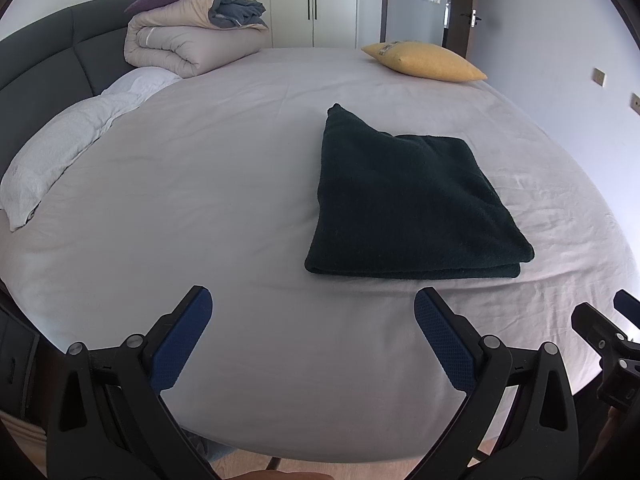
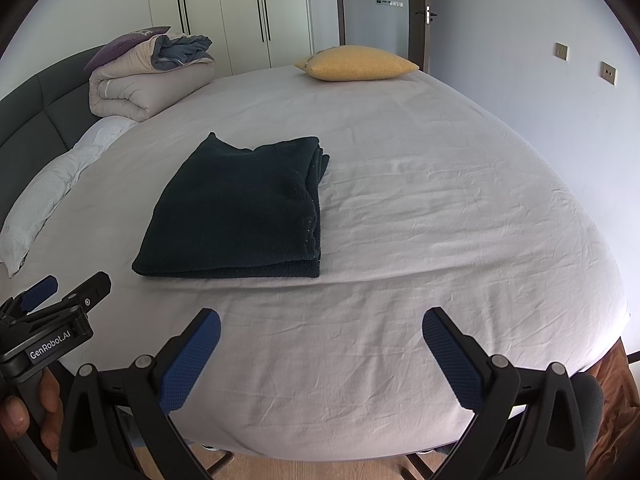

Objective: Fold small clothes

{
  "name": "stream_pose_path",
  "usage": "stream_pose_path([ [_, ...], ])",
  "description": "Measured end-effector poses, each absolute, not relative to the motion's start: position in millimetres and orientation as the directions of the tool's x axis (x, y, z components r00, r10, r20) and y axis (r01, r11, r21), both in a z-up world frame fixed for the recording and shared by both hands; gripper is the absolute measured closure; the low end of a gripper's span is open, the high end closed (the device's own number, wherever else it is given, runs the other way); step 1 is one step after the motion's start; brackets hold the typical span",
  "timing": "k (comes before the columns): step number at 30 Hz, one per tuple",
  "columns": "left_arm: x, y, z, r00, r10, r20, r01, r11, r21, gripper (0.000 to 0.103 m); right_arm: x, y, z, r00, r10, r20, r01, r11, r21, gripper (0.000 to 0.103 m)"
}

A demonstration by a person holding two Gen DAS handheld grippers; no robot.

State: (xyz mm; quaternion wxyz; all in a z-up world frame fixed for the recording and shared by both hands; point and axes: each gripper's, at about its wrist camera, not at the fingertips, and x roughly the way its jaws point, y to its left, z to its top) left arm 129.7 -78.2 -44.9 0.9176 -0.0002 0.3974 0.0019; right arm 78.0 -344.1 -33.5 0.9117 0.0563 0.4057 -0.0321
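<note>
Readable only from the right wrist view: "GenRobot.AI" in white on the black body of the left gripper (image 2: 66, 292), held in a hand (image 2: 30, 412) at the lower left. From the left wrist view, just the tip of the right gripper (image 1: 608, 312) at the far right edge. Both spread wide, blue pads (image 1: 182, 344) apart, pinching nothing, hovering over the near edge of the bed (image 1: 224, 208). Folded dark garment (image 1: 404, 208) flat on the sheet, just beyond the grippers. Well behind the garment: yellow pillow (image 2: 356, 64), rolled duvet (image 2: 148, 88) with a purple cushion (image 2: 128, 42) on top, white pillows (image 1: 60, 148) along the headboard (image 1: 36, 60). Nothing between grippers and garment.
</note>
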Motion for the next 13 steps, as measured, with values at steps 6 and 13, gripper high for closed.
stream_pose_path([
  [6,129.9,-79.0,-45.8,0.68,0.003,-0.733,-0.006,1.0,-0.002,0.0,78.3,-345.0,-34.7,0.665,-0.009,-0.746,0.107,0.991,0.083,0.0],
  [13,129.1,-79.3,-46.9,0.69,0.031,-0.723,-0.018,1.0,0.025,0.0,78.5,-346.9,-35.2,0.666,-0.005,-0.746,0.108,0.99,0.089,0.0],
])
